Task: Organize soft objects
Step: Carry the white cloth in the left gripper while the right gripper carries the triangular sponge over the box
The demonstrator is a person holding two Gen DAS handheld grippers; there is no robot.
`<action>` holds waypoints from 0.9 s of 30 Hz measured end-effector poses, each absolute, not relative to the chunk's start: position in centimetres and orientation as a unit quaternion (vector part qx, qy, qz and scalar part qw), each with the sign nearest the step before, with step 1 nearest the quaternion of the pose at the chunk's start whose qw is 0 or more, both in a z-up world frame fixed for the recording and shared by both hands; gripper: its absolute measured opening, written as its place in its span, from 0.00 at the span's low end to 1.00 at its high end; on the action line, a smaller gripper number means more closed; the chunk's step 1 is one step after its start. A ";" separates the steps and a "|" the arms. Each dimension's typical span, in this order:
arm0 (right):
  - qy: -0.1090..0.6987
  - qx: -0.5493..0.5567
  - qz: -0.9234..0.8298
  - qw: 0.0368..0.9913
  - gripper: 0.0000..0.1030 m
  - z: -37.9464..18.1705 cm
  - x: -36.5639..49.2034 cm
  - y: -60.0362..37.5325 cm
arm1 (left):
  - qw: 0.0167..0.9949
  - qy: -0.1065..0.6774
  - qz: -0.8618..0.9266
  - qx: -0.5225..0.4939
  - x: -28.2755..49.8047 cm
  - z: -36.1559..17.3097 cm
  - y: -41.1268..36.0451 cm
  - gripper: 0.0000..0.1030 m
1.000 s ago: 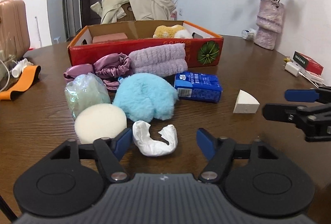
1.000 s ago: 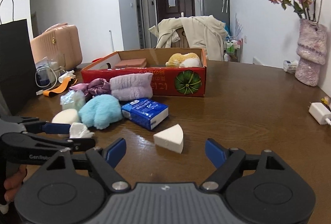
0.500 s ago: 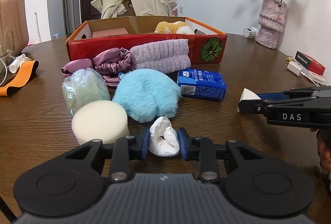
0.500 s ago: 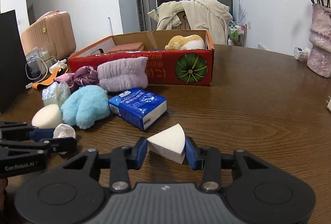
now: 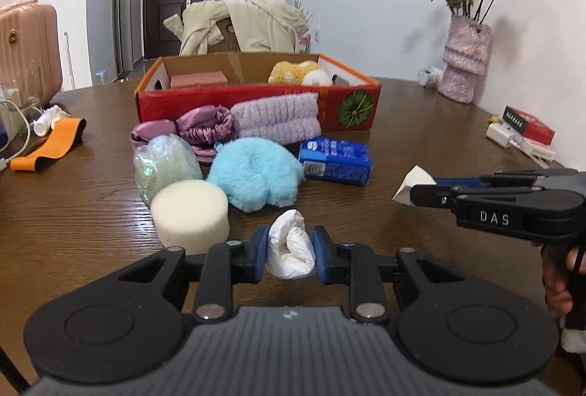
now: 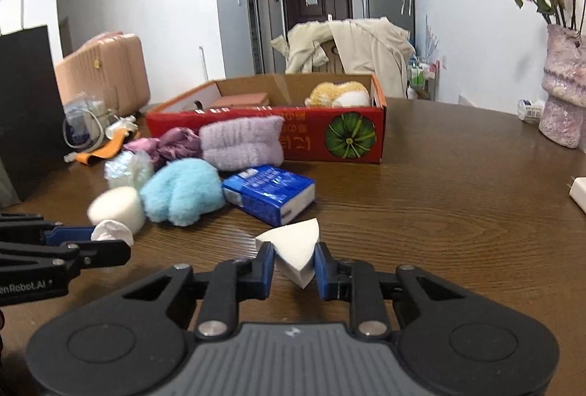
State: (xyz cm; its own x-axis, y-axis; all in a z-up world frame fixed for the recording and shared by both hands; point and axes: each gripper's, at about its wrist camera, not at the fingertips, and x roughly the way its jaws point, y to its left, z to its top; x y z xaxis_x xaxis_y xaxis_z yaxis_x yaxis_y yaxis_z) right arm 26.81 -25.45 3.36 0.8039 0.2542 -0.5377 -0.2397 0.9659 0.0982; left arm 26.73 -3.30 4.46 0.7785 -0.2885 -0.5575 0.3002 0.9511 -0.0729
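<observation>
The left claw [image 5: 289, 258] is pinching a crumpled white wad [image 5: 291, 249], its blue pads pressed into both sides; the jaws have just been closing on it. The right claw [image 6: 295, 266] likewise pinches a white wedge sponge [image 6: 293, 249], its jaws just closed in on the sloping faces. Both pieces sit low over the worktop [image 6: 457, 213], near its front edge, well apart from the red cardboard box [image 5: 256, 103] at the back where soft things seem meant to go.

What could go wrong, as I judge it: the wedge is held on slanted faces, so a squeeze may squirt it forward out of the pads or let it turn in the grip. The wad is loose and squashy; it could sag or slip through as it is carried. On the way to the box each hand has to pass over the round sponge [image 5: 190, 213], the blue fluffy toy [image 5: 256, 176], the blue tissue pack [image 5: 333, 161], the purple towel [image 5: 274, 119] and the clear bag [image 5: 164, 161], and a low pass could knock these about. The two claws stand close, so they may also bump each other.

Writing: "DAS" is printed on the side of the right claw in the left view; "enRobot.AI" shows on the left claw in the right view. The box carries a green pumpkin picture and yellow lettering too small to read; the tissue pack's print is also unreadable
</observation>
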 end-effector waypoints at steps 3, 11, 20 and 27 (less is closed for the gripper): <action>0.277 0.012 0.136 0.951 0.22 3.9 25.5 -25.1 | 0.946 0.284 -0.157 0.008 25.7 5.2 -3.1 0.26; 0.250 -0.001 0.154 0.956 0.22 6.4 24.9 -24.7 | 0.948 0.260 -0.184 -0.006 26.5 7.8 -2.0 0.26; 0.213 -0.023 0.215 0.953 0.22 13.1 35.9 -23.6 | 0.965 0.211 -0.151 0.034 40.2 13.4 -0.1 0.26; 0.272 -0.036 0.218 0.937 0.22 13.2 51.2 -19.8 | 0.949 0.290 -0.125 0.020 53.4 10.7 1.3 0.26</action>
